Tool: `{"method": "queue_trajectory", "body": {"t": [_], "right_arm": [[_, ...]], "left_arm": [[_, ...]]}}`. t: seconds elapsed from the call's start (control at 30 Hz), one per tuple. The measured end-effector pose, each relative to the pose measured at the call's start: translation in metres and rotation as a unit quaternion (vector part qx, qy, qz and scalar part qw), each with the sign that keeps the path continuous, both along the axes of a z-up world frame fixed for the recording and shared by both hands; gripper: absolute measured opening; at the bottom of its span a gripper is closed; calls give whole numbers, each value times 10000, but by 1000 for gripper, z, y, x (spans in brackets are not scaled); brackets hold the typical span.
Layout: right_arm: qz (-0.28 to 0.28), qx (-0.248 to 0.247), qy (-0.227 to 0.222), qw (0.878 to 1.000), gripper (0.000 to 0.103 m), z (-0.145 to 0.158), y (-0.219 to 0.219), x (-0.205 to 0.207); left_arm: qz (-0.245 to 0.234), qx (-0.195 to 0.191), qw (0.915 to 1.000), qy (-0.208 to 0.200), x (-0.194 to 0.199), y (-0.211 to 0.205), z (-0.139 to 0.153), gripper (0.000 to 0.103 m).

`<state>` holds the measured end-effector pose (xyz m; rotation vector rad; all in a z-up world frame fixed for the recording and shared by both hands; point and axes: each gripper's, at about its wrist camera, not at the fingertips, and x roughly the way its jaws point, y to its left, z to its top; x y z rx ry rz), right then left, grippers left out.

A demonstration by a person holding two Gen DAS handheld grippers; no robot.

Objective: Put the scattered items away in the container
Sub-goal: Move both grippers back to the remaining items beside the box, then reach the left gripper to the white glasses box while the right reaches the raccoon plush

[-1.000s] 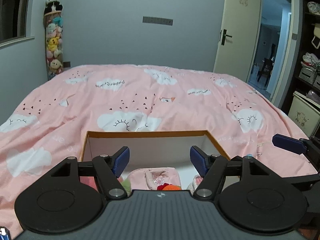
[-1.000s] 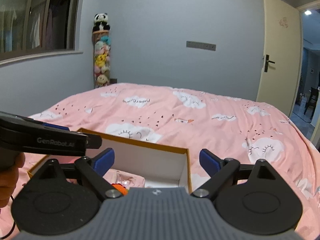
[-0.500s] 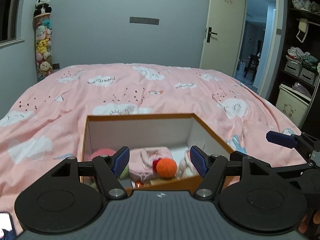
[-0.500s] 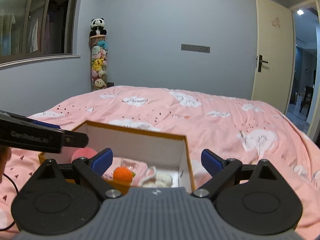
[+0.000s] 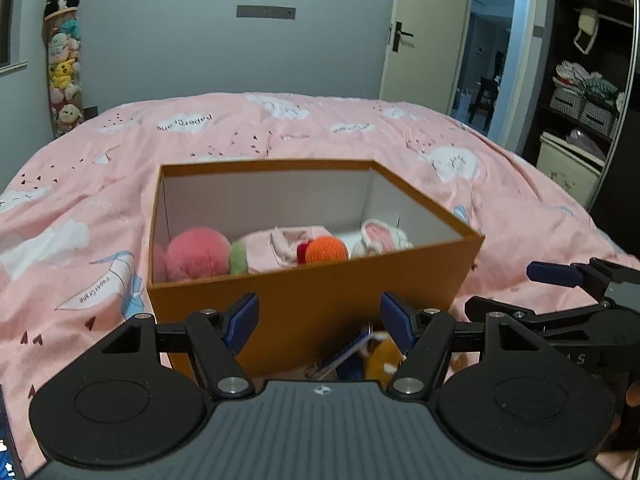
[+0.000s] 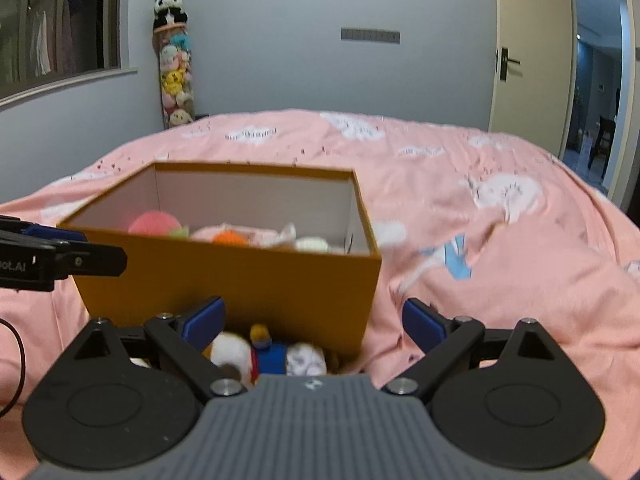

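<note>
A: What lies nearest the left hand-held gripper?
B: Its blue-padded jaws stand apart with nothing between them, low before the near wall of the orange box. Just under it lies a small plush toy in white, blue and yellow, close against the foot of that wall, on the bed and outside the box.

A: And the right hand-held gripper?
B: Also spread wide and empty, above the same toy, near the box's near right corner.

A: What is the box like?
B: Stiff card, matte orange outside, white inside, square-cornered, no lid on it. It sits on the pink duvet toward the bed's near edge. Inside are a fuzzy pink ball, a knitted orange ball, a folded pink cloth and a white fluffy piece by the right wall.

A: Any writing?
B: The duvet, printed with white clouds and paper planes, carries small words, too blurred to read with confidence.

A: The room beyond?
B: A grey wall, a tall column of stuffed toys topped by a panda in the far left corner, a cream door ajar and dark shelving at the right.
</note>
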<state>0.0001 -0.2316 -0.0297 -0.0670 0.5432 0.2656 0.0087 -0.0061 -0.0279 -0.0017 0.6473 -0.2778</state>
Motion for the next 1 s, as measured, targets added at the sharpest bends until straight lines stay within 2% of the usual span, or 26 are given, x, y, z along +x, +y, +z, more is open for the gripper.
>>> {"method": "queue_trajectory", "body": {"t": [0.2, 0.3, 0.37, 0.43, 0.73, 0.87, 0.93, 1.0], "right_arm": [[63, -77, 157, 9998, 85, -9, 5, 1], [135, -96, 271, 9995, 78, -14, 7, 0], [198, -117, 362, 9991, 78, -17, 8, 1], [265, -173, 473, 9984, 71, -20, 11, 3], [564, -350, 757, 9949, 67, -26, 18, 0], [592, -424, 807, 9941, 67, -28, 20, -2], [589, -420, 814, 9941, 67, -28, 19, -2], [586, -418, 814, 9941, 67, -28, 19, -1]], "left_arm": [[-147, 13, 9995, 289, 2, -3, -15, 79], [-191, 148, 9984, 519, 4, -6, -24, 76], [-218, 216, 9971, 697, 5, -7, -30, 75], [-233, 288, 9954, 882, 5, -8, -35, 74], [-226, 408, 9891, 1400, 1, -3, -40, 73], [169, 161, 9826, 1844, 5, 10, -43, 73], [544, -90, 9729, 2244, 10, 20, -47, 73], [718, -544, 9620, 2576, 13, 31, -52, 73]]}}
